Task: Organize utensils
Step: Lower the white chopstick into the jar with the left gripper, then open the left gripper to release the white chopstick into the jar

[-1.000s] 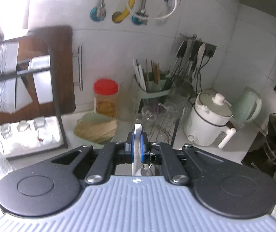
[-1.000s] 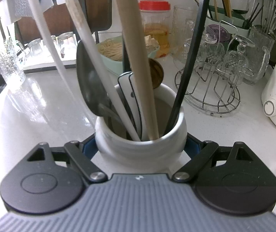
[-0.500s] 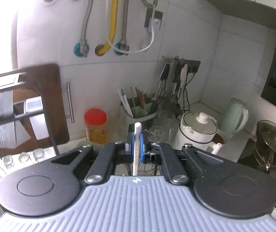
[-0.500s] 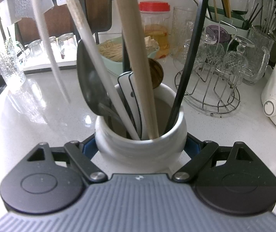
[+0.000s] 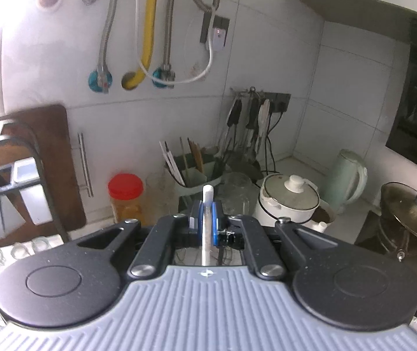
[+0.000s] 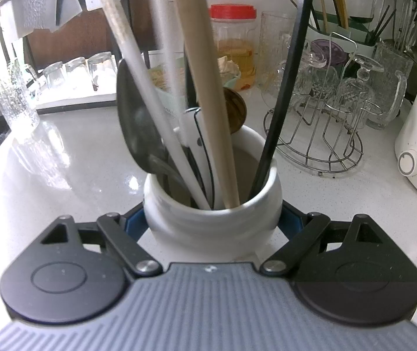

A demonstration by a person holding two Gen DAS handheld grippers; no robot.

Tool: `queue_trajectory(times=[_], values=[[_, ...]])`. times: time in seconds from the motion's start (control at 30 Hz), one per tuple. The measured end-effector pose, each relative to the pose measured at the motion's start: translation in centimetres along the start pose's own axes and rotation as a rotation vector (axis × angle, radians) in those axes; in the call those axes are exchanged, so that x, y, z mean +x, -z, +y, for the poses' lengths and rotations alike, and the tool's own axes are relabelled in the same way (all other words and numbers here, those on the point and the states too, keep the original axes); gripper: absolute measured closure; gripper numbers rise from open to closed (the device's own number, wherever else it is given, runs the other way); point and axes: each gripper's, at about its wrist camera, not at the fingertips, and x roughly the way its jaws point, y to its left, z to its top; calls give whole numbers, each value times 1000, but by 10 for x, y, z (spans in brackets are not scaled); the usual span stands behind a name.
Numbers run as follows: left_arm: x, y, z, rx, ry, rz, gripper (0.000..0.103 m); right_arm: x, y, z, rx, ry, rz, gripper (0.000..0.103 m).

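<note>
Right gripper (image 6: 212, 219) clamps the squat white ceramic utensil crock (image 6: 212, 222) at its 12 o'clock, standing on the speckled white bench (image 6: 62, 181); position unchanged from a second ago. Crock holds a pale wooden handle (image 6: 205, 87), a thin black handle (image 6: 281, 102) and a dark grey spoon (image 6: 135, 122). Left gripper (image 5: 205, 222) pinches a slim white utensil handle (image 5: 207, 204), tip at 12 o'clock. Versus a second ago: left view has lifted, more wall pipes (image 5: 150, 29) visible. Beyond: red-lidded clear plastic jar (image 5: 125, 199).

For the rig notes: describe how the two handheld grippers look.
Both match. The left gripper and right gripper each have a ribbed grey body, two round black discs, black linkage bars with silver rivets, and blue-padded fingers. No hands, sleeves or cables show.
</note>
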Motion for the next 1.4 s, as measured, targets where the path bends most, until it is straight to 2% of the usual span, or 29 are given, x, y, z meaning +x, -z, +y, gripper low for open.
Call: queue_trajectory(times=[0.07, 0.2, 0.7, 0.9, 1.07, 1.1, 1.17, 1.2, 1.23, 1.4], values=[[10, 6, 3, -4, 7, 4, 96, 0, 0, 0, 0, -2, -3, 12], [38, 22, 18, -81, 6, 91, 96, -1, 1, 0, -2, -4, -7, 12], [90, 46, 22, -45, 17, 309, 96, -1, 2, 1, 0, -6, -18, 12], [100, 55, 32, -89, 30, 353, 96, 2, -2, 7, -11, -11, -16, 12], [91, 55, 35, -80, 15, 332, 95, 6, -6, 10, -13, -12, -11, 12], [88, 55, 37, -83, 14, 325, 94, 7, -7, 11, -9, -9, -10, 12], [80, 54, 42, -92, 3, 312, 81, 7, -8, 11, -6, -6, -4, 12], [76, 54, 44, -96, -4, 303, 67, 8, -8, 11, -2, -5, 3, 12], [70, 54, 47, -97, -7, 291, 61, 8, -9, 11, 2, -3, 10, 12], [43, 54, 59, -78, -11, 248, 59, 8, -16, 9, 61, -3, 45, 10]])
